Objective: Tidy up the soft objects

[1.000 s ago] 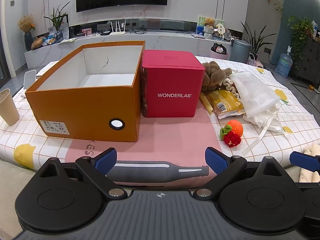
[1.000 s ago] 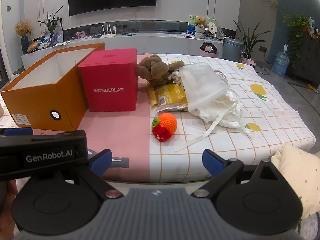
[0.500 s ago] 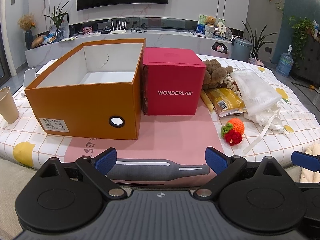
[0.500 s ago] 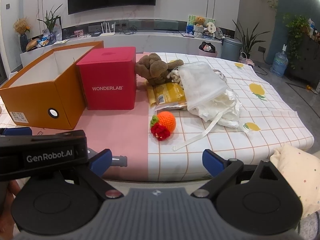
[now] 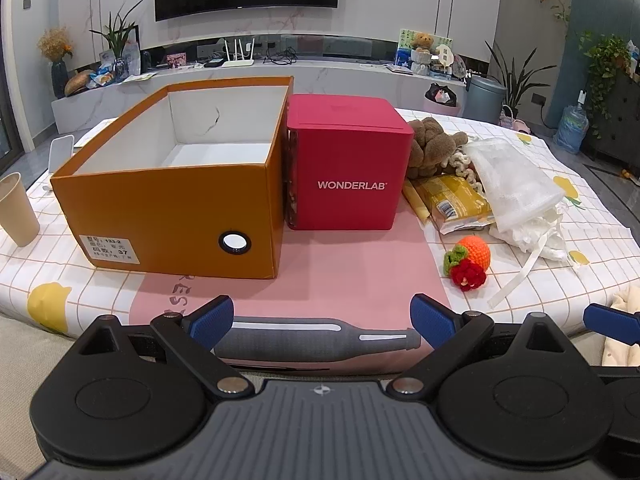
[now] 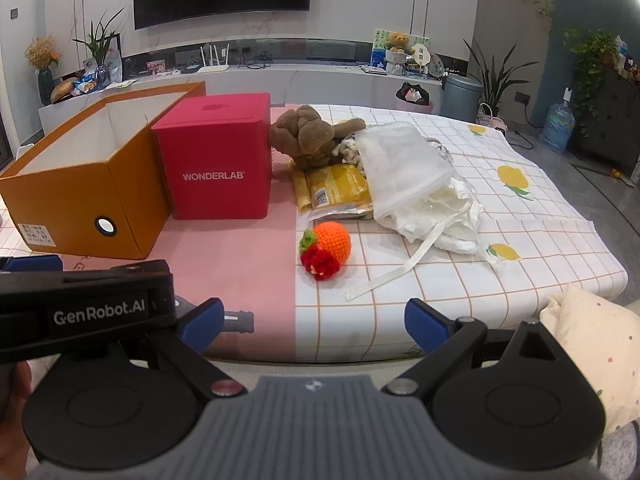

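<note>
— How many boxes stood on the table?

— Two: one open orange box (image 5: 172, 204) and one closed red box (image 5: 348, 168).

— And the soft things?

— One brown plush toy (image 6: 308, 136), one crocheted orange (image 6: 332, 240) with one red knitted flower (image 6: 320, 262) against it, and one white mesh bag (image 6: 404, 168).

— Anything else?

— One yellow packet (image 6: 332, 190), one paper cup (image 5: 16, 210), one grey bottle-shaped object (image 5: 316, 340).

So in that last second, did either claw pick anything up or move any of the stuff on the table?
Nothing was picked up or let go. Both views crept slightly closer to the table, so the left claw and right claw eased forward a touch, both open and empty. The orange box, red box, crochet orange, brown plush and white mesh bag stayed put.
</note>
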`<state>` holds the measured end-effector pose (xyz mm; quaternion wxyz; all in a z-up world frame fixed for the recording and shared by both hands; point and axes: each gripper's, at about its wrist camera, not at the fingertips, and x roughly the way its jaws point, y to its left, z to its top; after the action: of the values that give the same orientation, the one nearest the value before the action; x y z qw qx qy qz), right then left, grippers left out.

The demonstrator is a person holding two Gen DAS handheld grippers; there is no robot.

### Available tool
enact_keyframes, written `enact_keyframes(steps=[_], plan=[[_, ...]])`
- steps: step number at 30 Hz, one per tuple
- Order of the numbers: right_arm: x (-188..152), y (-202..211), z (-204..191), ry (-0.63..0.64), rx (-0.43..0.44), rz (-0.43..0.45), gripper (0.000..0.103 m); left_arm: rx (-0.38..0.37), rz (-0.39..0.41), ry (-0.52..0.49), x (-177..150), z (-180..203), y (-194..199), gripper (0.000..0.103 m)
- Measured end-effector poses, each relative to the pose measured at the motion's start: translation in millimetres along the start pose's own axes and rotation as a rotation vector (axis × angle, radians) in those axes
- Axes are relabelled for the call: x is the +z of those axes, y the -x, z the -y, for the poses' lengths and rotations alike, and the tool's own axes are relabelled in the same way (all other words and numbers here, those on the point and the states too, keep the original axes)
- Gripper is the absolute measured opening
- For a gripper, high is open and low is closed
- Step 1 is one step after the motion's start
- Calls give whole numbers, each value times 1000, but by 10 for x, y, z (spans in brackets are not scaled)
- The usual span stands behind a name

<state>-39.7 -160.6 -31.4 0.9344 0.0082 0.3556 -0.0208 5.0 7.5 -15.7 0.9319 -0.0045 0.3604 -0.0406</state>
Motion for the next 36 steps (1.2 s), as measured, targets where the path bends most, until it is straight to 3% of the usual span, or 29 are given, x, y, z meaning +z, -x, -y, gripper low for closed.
enact_keyframes(steps=[14, 28, 36], plan=[[3, -7, 11, -16, 3, -10, 95, 15, 3, 8, 7, 10, 14, 103], [20, -14, 24, -26, 12, -23, 95, -17, -5, 1, 20, -9, -8, 103], [4, -69, 14, -12, 3, -53, 95, -26, -44, -4, 3, -6, -87, 103]])
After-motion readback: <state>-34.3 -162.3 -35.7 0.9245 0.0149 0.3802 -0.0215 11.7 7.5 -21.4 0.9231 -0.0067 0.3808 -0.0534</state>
